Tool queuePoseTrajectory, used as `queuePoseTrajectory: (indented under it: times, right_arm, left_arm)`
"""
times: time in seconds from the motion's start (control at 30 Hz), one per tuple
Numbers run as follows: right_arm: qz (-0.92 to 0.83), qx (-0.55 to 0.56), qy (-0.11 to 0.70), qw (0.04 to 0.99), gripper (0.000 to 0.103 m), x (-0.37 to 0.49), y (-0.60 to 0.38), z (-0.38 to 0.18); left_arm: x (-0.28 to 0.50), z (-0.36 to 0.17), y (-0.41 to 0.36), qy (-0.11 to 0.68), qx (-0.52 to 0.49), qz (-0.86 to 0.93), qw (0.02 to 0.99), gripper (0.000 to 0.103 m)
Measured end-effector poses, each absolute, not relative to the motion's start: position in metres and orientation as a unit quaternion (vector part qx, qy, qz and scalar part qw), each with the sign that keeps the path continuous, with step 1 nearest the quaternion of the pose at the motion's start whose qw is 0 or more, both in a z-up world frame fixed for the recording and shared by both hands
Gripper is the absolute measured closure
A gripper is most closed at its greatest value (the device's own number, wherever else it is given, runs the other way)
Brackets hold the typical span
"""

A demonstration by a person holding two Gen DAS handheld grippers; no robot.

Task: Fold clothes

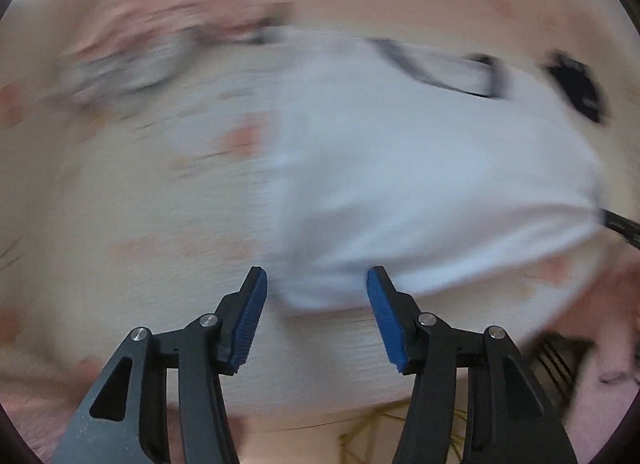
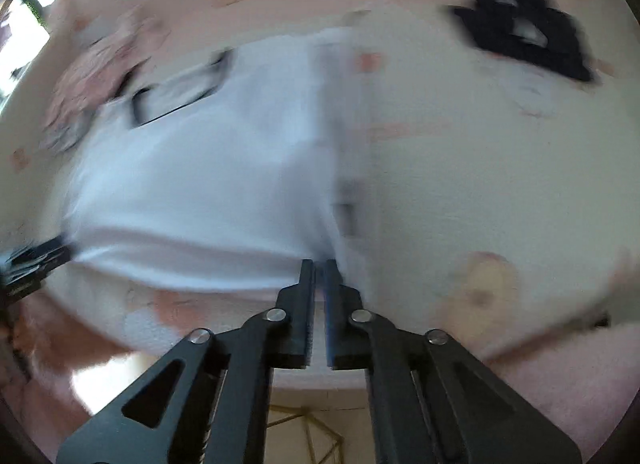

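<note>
My left gripper point(image 1: 317, 284) hangs with jaws apart over the near corner of the white garment point(image 1: 420, 183), which lies flat on the cream floral-print cloth point(image 1: 140, 203). My right gripper point(image 2: 319, 276) is nearly closed at the garment's near hem; blur hides whether it pinches fabric, so I can't tell.

My right tool point(image 2: 319, 268) points steeply down at the near hem of the white garment point(image 2: 208, 183); jaws nearly together, narrow gap, whether cloth is pinched I cannot tell. The garment lies spread on a cream, pink-spotted table point(image 2: 480, 183). Beyond the garment, to its right: a dark folded item point(image 2: 524, 35). Beyond its left: pinkish cloth point(image 2: 92, 75). View blurred.
</note>
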State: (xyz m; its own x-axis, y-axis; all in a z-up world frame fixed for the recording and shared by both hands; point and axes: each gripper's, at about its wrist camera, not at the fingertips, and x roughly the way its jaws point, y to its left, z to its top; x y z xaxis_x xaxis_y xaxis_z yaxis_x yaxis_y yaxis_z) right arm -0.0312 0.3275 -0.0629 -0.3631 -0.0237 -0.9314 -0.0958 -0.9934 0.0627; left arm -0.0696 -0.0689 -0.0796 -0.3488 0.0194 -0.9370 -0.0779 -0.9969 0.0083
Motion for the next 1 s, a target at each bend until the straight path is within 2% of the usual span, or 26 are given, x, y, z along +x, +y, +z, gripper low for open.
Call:
queuePoseTrajectory:
  times: [0.03,0.1,0.17,0.23,0.37,0.47,0.53,0.6,0.63,0.7,0.8,0.93,1.0]
  right_arm:
    - [0.825,-0.56,0.056,0.053,0.08,-0.03,0.34,-0.06]
    - [0.834,-0.537,0.115,0.056,0.08,-0.027,0.361,-0.051]
    - [0.852,-0.502,0.147,0.042,0.078,-0.027,0.361,-0.039]
    - [0.871,-0.473,0.129,0.023,0.074,-0.032,0.338,-0.029]
    - [0.871,-0.485,0.07,-0.041,0.074,-0.048,0.277,-0.035]
    - [0.848,-0.529,0.019,-0.03,0.076,-0.06,0.251,-0.061]
    - [0.84,-0.541,0.028,-0.027,0.076,-0.063,0.255,-0.068]
    - [0.837,-0.546,0.043,-0.015,0.087,-0.065,0.268,-0.063]
    - [0.838,-0.544,0.04,0.005,0.087,-0.064,0.277,-0.059]
    - [0.843,-0.533,0.037,0.053,0.078,-0.061,0.299,-0.05]
    - [0.859,-0.5,0.098,0.046,0.078,-0.06,0.315,-0.035]
    - [0.887,-0.46,0.049,-0.005,0.074,-0.057,0.275,-0.02]
    - [0.883,-0.467,0.021,-0.039,0.073,-0.063,0.245,-0.031]
  left_arm:
    - [-0.069,-0.077,-0.082,-0.001,-0.565,0.825,0.019,0.048]
    - [-0.071,-0.069,-0.094,-0.057,-0.543,0.837,0.034,0.048]
    - [-0.072,-0.06,-0.083,-0.06,-0.511,0.855,0.062,0.048]
    - [-0.076,-0.055,-0.063,-0.049,-0.489,0.865,0.099,0.048]
    - [-0.087,-0.076,-0.02,-0.023,-0.52,0.84,0.154,0.048]
    - [-0.093,-0.093,-0.008,0.025,-0.546,0.826,0.138,0.048]
    - [-0.096,-0.093,-0.02,0.029,-0.557,0.822,0.115,0.048]
    - [-0.1,-0.09,-0.039,0.026,-0.568,0.819,0.082,0.048]
    - [-0.101,-0.089,-0.051,0.02,-0.572,0.818,0.06,0.047]
    - [-0.105,-0.084,-0.066,-0.012,-0.558,0.829,0.041,0.047]
    - [-0.113,-0.075,-0.074,-0.055,-0.526,0.847,0.05,0.047]
    - [-0.112,-0.073,-0.027,-0.008,-0.501,0.858,0.109,0.047]
    - [-0.103,-0.072,0.002,0.015,-0.505,0.851,0.14,0.047]
